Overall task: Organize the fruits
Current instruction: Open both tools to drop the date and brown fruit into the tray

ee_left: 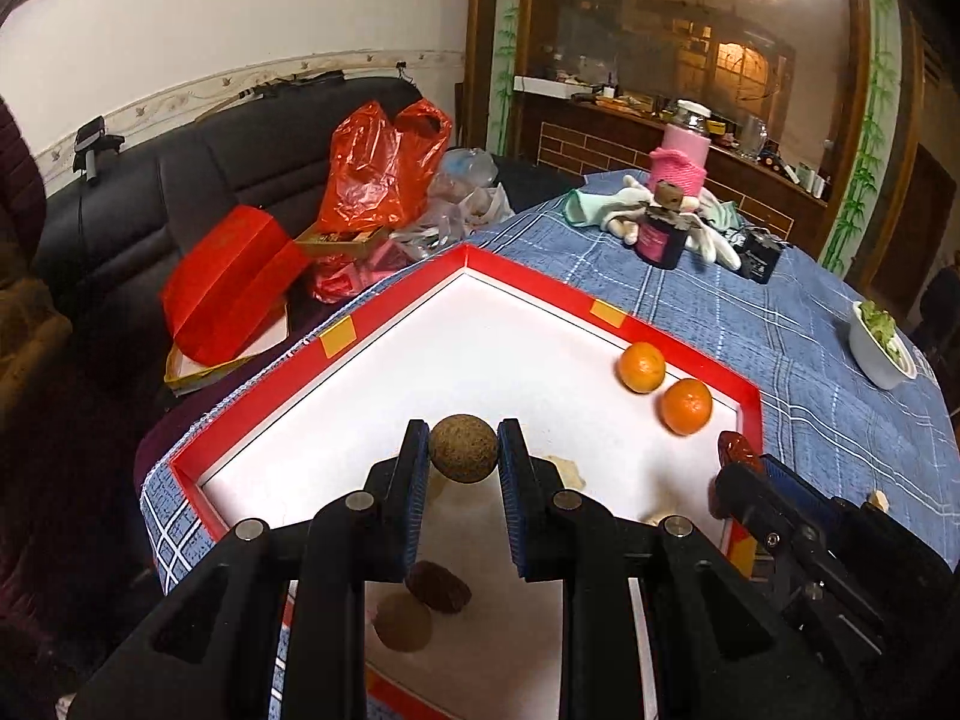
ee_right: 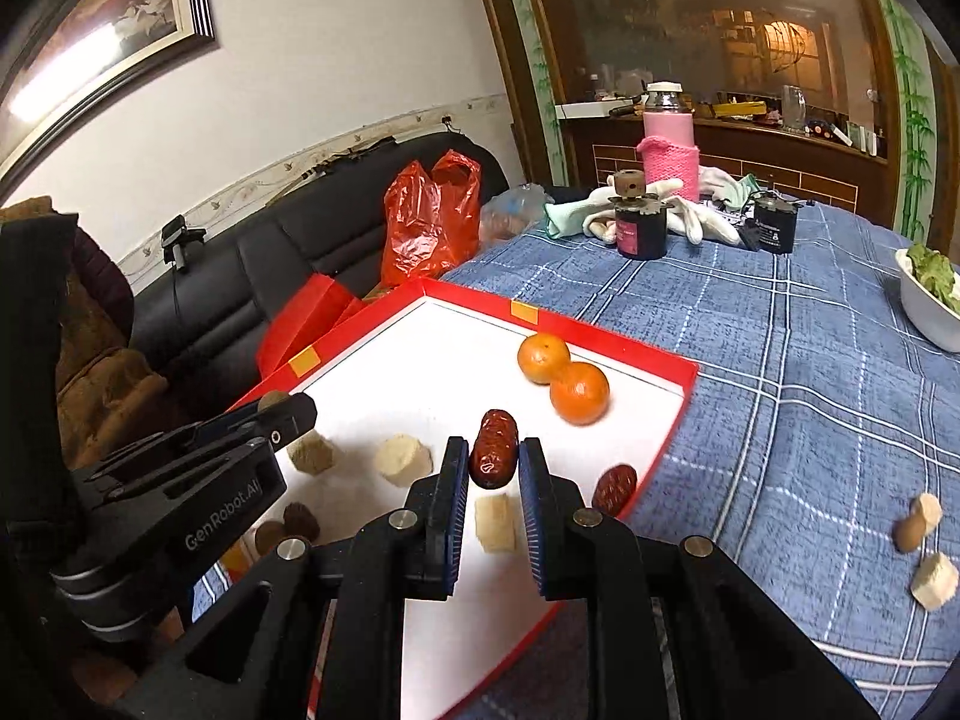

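A red-rimmed white tray [ee_left: 336, 336] [ee_right: 660, 369] lies on the blue checked tablecloth. My left gripper [ee_left: 463, 450] is shut on a round brown fruit [ee_left: 463, 449] and holds it above the tray. My right gripper [ee_right: 493, 457] is shut on a red date [ee_right: 493, 456] above the tray; it also shows in the left wrist view [ee_left: 741, 465]. Two oranges [ee_left: 642, 366] [ee_left: 687, 406] [ee_right: 543, 358] [ee_right: 579, 393] rest by the far rim. Another date [ee_right: 615, 487], pale chunks [ee_right: 403, 459] [ee_right: 495, 523] and small brown fruits [ee_left: 437, 587] [ee_right: 300, 519] lie in the tray.
On the cloth to the right lie pale pieces and a brown fruit [ee_right: 918, 528]. A white bowl of greens [ee_right: 930, 294] stands at the right. A dark jar [ee_right: 641, 228], pink bottle [ee_right: 669, 144] and gloves stand at the back. Red bags [ee_left: 384, 162] lie on the black sofa at the left.
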Demonstrator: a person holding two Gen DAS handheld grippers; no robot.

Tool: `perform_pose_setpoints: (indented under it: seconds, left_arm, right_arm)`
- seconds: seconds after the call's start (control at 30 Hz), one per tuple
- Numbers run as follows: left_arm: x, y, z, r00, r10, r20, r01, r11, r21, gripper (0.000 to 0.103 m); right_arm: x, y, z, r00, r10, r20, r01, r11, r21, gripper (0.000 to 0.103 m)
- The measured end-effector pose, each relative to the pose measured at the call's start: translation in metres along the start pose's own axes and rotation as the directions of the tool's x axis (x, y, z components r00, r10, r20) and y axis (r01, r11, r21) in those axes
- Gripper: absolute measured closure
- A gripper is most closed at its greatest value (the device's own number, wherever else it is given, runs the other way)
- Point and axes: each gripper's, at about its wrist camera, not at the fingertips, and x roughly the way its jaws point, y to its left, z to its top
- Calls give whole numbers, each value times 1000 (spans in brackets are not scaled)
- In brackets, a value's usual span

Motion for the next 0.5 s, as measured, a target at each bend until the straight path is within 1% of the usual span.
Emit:
perform_pose_setpoints:
  seconds: [0.1,0.27,0.37,0.4,0.43,0.47,0.5]
  left_arm:
    - [7,1,2,1000,10,-15,-10,1000,-2,82]
    - [14,4,4,999,28,-37,-29,1000,-6,82]
    - [21,7,4,996,41,-75,-43,999,-24,82]
    - [22,10,3,995,43,-86,-47,998,-41,82]
    - [24,11,3,994,49,-95,-53,997,-46,81]
    - [25,13,3,992,55,-110,-61,997,-54,66]
    - [26,15,2,991,58,-124,-66,996,-62,44]
  right_arm:
    - [10,0,5,1000,0,-23,0,1000,2,83]
    - [24,2,6,999,0,-47,0,1000,2,83]
    - [32,0,5,997,-3,-79,4,1000,6,83]
    - [34,0,4,996,-8,-89,8,1000,4,80]
    - [34,0,3,996,-9,-89,9,1000,2,74]
    - [33,0,3,996,-9,-87,10,1000,3,70]
    - [28,-1,2,997,-6,-76,7,1000,8,64]
